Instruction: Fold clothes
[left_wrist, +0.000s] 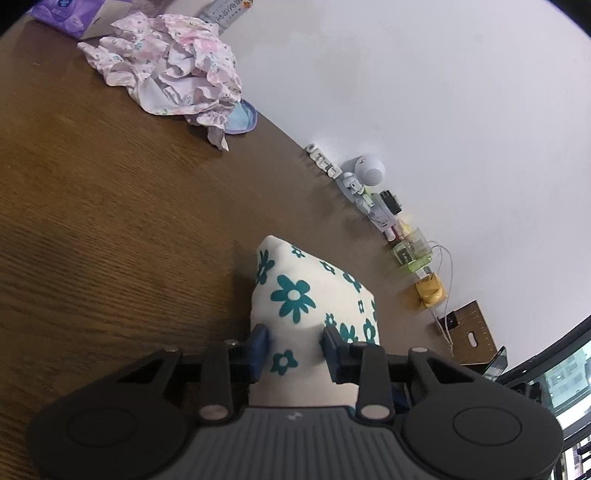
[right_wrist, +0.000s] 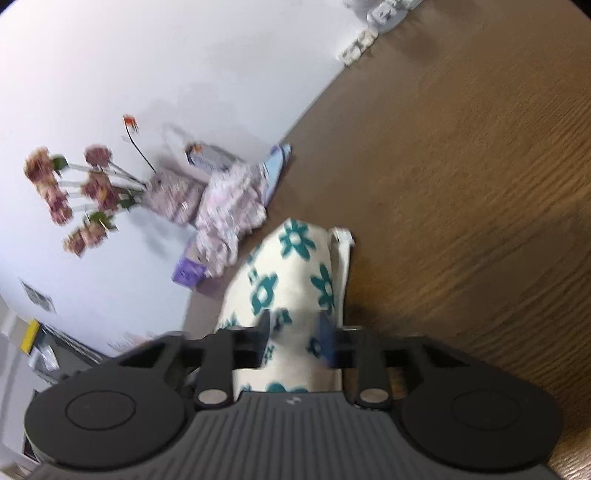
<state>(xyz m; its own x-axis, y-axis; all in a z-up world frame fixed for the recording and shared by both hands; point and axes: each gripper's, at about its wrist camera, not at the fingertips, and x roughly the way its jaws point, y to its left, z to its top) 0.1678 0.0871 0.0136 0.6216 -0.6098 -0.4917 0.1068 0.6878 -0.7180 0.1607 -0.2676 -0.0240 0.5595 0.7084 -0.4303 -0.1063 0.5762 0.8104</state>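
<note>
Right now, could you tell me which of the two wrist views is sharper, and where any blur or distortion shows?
Left wrist view: sharp, the floral cloth and the wood grain of the table crisp; fisheye bends the table's edge. Right wrist view: motion-blurred, smearing the flowers and the pink garment; the cloth's print is soft too.
</note>
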